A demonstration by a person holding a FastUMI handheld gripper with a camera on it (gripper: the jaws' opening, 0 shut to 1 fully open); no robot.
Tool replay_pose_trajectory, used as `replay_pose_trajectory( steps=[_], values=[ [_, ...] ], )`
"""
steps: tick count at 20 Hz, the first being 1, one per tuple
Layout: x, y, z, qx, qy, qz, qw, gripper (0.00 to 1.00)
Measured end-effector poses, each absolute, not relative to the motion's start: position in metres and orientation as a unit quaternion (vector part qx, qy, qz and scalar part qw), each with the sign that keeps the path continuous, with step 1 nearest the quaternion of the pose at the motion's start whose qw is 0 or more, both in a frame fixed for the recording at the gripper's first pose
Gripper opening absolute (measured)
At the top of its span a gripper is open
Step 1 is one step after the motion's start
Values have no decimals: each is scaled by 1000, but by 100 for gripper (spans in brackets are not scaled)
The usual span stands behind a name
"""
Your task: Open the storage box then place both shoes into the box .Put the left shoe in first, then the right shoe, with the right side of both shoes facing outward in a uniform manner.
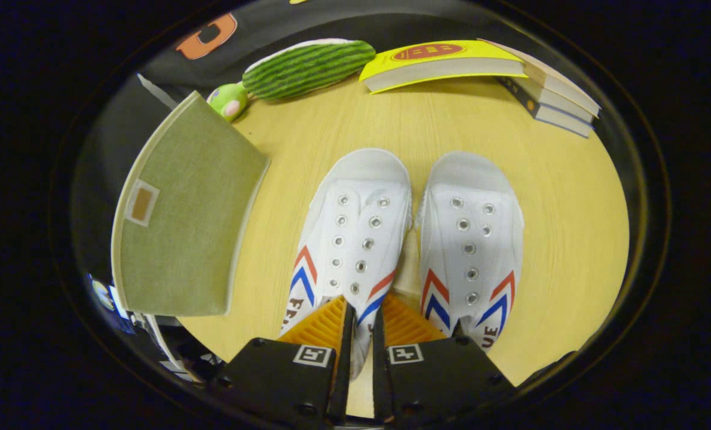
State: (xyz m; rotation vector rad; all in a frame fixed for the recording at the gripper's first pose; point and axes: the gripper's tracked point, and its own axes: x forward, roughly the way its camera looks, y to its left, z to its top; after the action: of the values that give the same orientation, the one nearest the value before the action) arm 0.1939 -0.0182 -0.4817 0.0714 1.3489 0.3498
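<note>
Two white canvas shoes with red and blue chevrons stand side by side on the wooden table (pixel 570 239), toes pointing away from me. My gripper (pixel 364 300) is low over their heel ends. Its fingers are nearly together, with the inner side wall of the left shoe (pixel 355 215) pinched in the narrow gap between them. The right shoe (pixel 472 221) stands just beside the right finger (pixel 406 325) and touches the left shoe at the toe. The green fabric storage box (pixel 188 221) stands to the left of the shoes, a small label patch on its facing panel. It looks closed.
Beyond the shoes, at the table's far edge, lie a green striped plush toy (pixel 308 67) and a small green plush (pixel 229 100). A yellow book (pixel 439 60) rests on a stack of books (pixel 555 95) at the far right. Bare wood lies to the right of the shoes.
</note>
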Motion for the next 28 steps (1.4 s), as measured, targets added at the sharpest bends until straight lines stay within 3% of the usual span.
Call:
replay_pose_trajectory(
  steps=[2, 6, 13, 28],
  values=[
    [195, -18, -482, 99, 619, 158, 763, 13],
    [193, -14, -480, 170, 605, 177, 757, 7],
    [190, -6, -478, 232, 591, 198, 747, 6],
    [196, -15, -495, 165, 520, 240, 803, 6]
  ],
)
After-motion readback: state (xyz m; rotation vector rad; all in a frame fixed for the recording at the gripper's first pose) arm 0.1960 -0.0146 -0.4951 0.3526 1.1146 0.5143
